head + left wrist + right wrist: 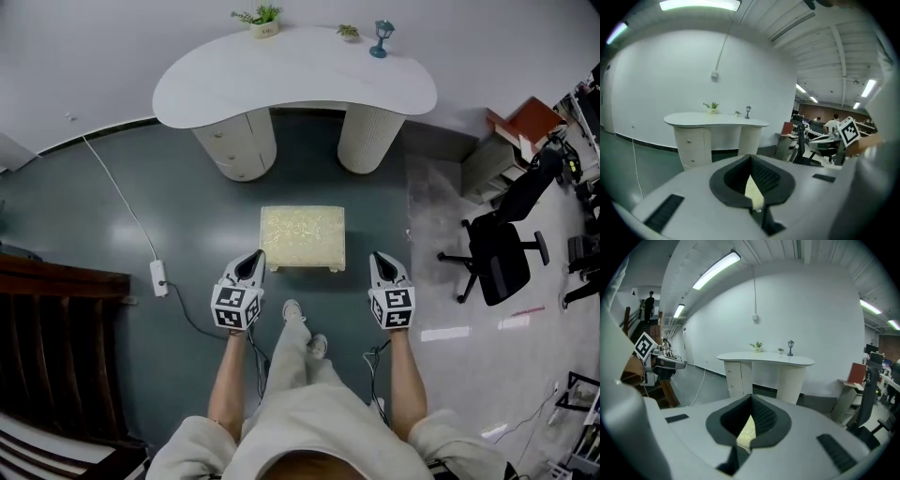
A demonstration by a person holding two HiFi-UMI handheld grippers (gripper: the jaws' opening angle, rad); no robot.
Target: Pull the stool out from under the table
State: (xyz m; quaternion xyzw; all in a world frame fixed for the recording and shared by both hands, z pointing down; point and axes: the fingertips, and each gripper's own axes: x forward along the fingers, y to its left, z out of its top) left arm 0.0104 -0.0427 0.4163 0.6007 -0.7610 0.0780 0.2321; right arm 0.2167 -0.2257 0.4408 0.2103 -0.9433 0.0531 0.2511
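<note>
Stool point(302, 238) apart from table point(291, 80); office chair point(502, 255) right, power strip point(159, 277) left; left claw point(256, 255), right claw point(378, 257) closed, empty.

Legible text, labels, brands, numbers, signs: none. Coded patterns only: black-and-white square markers point(234, 307), without letters or digits, stand on the left gripper point(254, 260) and on the right gripper point(380, 261). One such marker also shows at the right of the left gripper view, and another at the left of the right gripper view.
</note>
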